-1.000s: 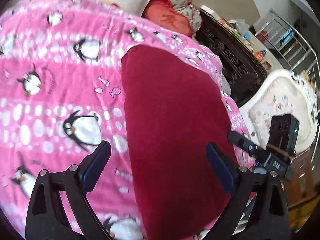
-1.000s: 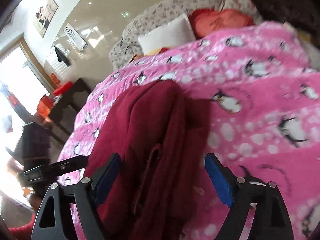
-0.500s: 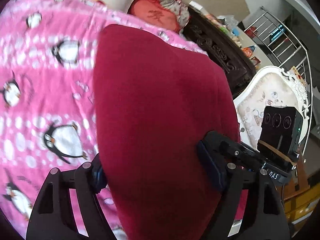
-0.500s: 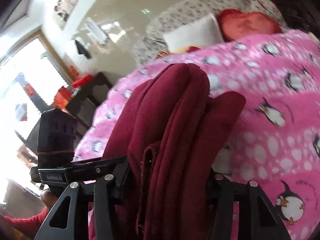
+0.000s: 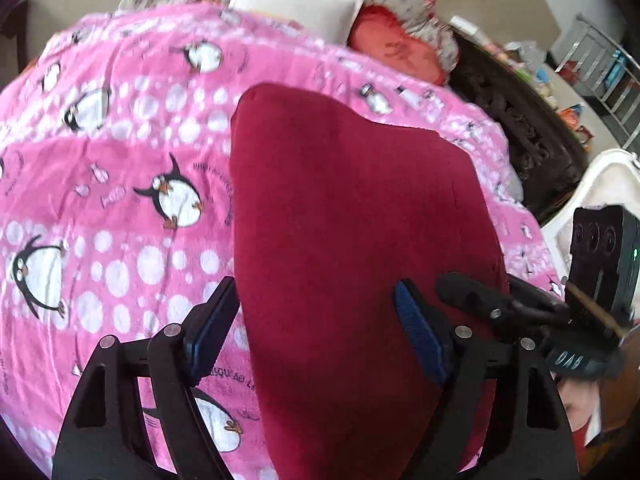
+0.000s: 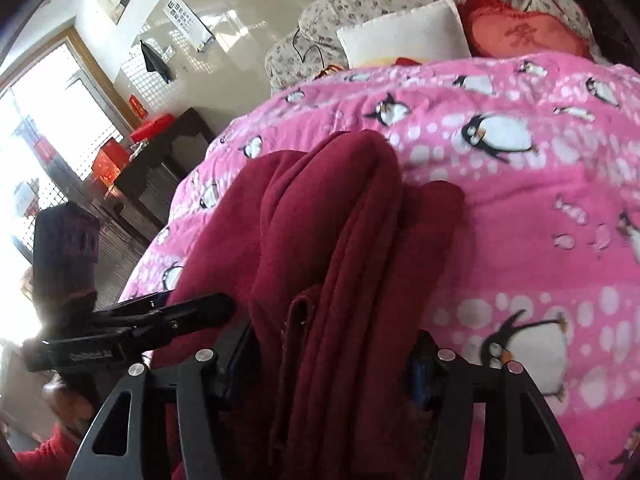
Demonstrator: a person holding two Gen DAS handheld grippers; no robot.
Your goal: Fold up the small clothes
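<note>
A folded dark red garment [image 5: 352,240] lies on the pink penguin blanket [image 5: 120,160]. My left gripper [image 5: 316,332] straddles its near edge, one blue pad on each side, the cloth between the jaws. In the right wrist view the same garment [image 6: 336,260] shows as stacked folds, and my right gripper [image 6: 332,364] is closed on the thick folded end. The right gripper also shows in the left wrist view [image 5: 520,304], at the garment's right edge. The left gripper shows in the right wrist view [image 6: 168,316], at the garment's left.
A white pillow [image 5: 296,4] and a red cushion [image 5: 396,56] lie at the bed's far end. A dark carved wooden frame [image 5: 520,120] and a white chair [image 5: 608,184] stand to the right. A dark table [image 6: 160,152] stands by the window.
Both grippers closed in on the garment's near end from wide open. The garment was lifted and bunched half a second ago; it now sits lower on the blanket.
</note>
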